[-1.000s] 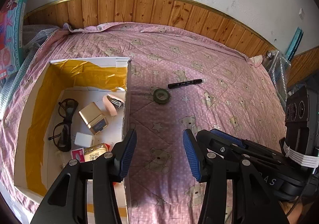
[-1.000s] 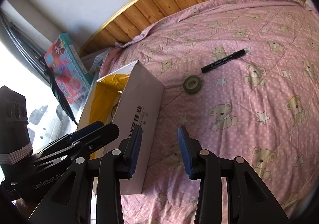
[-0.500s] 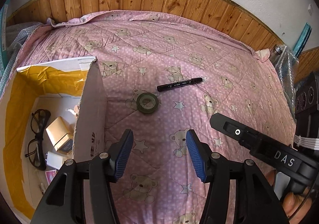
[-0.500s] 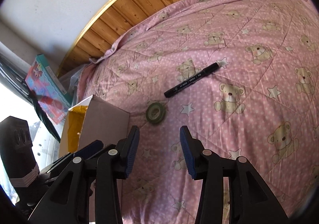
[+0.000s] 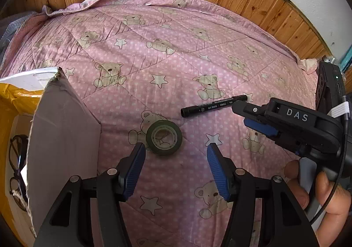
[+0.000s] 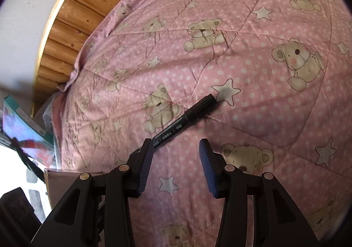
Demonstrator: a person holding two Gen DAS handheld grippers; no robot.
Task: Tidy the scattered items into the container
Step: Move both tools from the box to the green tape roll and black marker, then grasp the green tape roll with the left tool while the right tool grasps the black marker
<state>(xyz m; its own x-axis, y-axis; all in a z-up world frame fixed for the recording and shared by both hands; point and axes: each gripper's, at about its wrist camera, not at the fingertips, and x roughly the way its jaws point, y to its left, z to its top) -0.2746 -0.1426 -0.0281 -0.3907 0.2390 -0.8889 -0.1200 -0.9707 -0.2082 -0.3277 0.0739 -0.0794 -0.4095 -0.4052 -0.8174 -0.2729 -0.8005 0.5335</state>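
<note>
On the quilt (image 5: 154,53), one marker (image 5: 214,106), one tape roll (image 5: 164,140)

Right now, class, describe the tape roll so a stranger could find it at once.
Start at the pink bear-print quilt. Just right of the cardboard box, beside the left gripper, lies the tape roll. It is a dark green ring, unlike the long black marker beyond it.
</note>
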